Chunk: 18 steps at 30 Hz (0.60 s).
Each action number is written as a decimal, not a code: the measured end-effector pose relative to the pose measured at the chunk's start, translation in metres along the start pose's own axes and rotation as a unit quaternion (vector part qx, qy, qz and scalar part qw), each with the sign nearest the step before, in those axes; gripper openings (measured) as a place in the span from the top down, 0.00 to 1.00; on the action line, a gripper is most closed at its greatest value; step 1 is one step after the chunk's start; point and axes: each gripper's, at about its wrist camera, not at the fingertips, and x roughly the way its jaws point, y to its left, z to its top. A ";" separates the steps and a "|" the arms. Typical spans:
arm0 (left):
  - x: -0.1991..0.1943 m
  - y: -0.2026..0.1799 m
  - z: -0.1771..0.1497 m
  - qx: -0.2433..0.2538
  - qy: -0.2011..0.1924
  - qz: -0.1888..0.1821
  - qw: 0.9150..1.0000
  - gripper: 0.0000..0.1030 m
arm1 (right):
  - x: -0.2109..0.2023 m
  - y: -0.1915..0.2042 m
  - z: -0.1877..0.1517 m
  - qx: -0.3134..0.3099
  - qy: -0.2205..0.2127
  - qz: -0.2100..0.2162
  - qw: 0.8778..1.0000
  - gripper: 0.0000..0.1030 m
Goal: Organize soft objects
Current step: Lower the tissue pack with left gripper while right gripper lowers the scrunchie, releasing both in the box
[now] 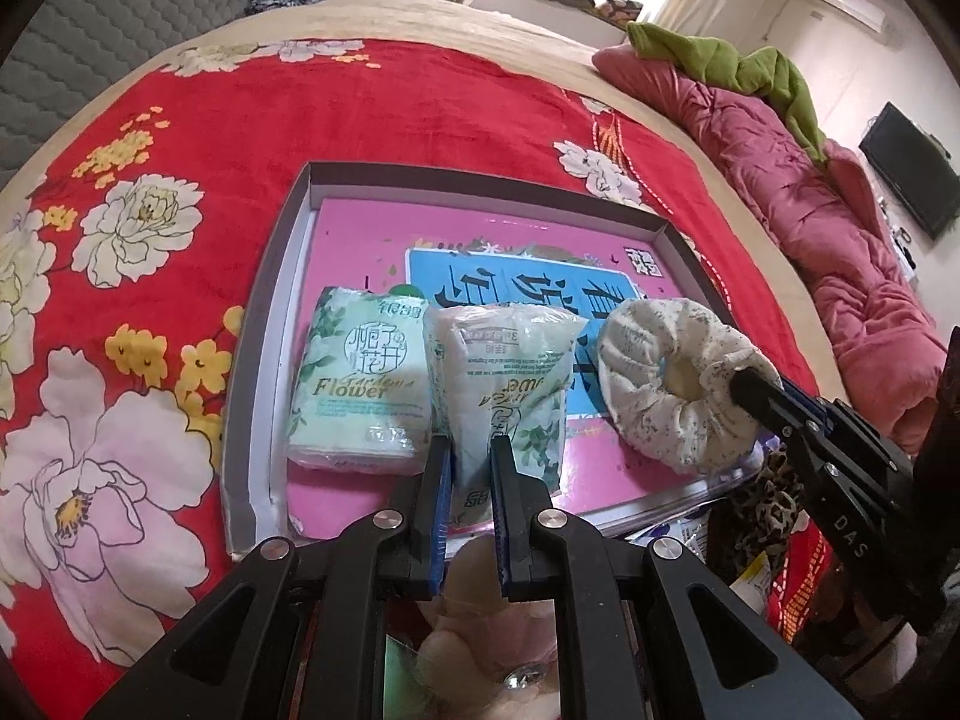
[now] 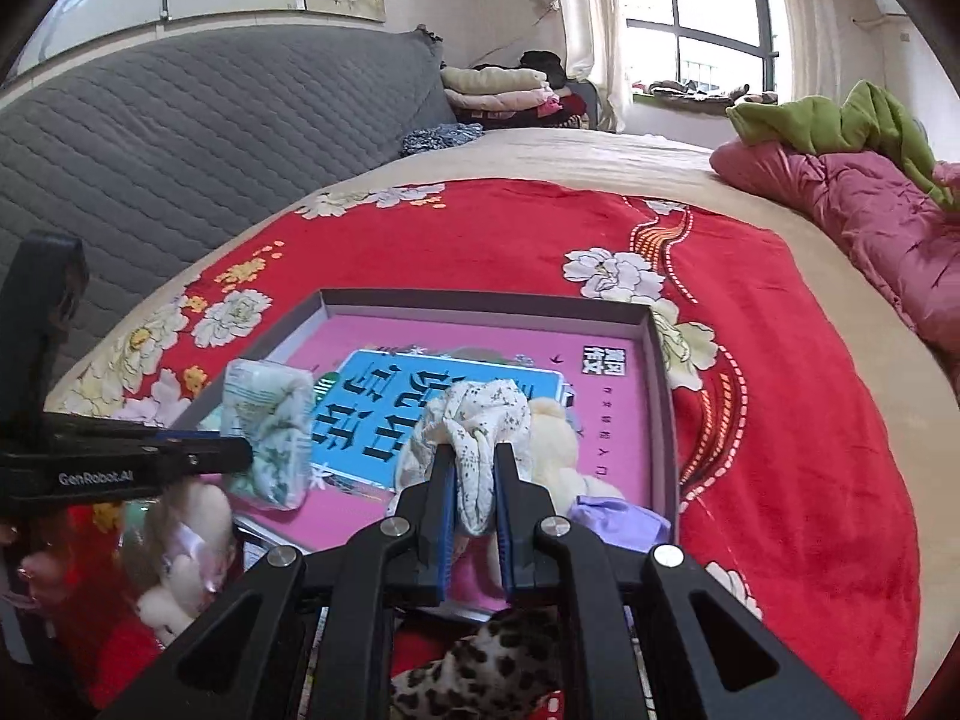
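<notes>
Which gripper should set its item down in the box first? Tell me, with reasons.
Left, probably. The left gripper holds its tissue pack low in the box, beside the other pack. The right gripper grips the floral scrunchie bunched above a plush toy, with less bare floor beneath.

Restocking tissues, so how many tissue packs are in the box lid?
2. One tissue pack lies flat at the lid's left side; the second pack is beside it, clamped in the left gripper. Others may be hidden.

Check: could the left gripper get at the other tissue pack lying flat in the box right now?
Probably not yet: the left gripper is shut on an upright tissue pack. The flat tissue pack lies uncovered just beside it.
</notes>
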 end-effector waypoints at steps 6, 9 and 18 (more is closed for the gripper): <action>0.003 -0.002 0.003 0.008 0.017 0.000 1.000 0.88 | 0.000 0.000 -0.003 -0.005 0.001 -0.012 1.000 0.87; 0.004 -0.002 0.004 0.010 0.018 -0.001 1.000 0.87 | 0.000 -0.002 -0.006 -0.001 0.002 -0.013 1.000 0.87; 0.008 -0.002 0.004 0.009 0.022 -0.001 1.000 0.85 | -0.007 -0.001 -0.010 -0.005 -0.010 -0.020 1.000 0.81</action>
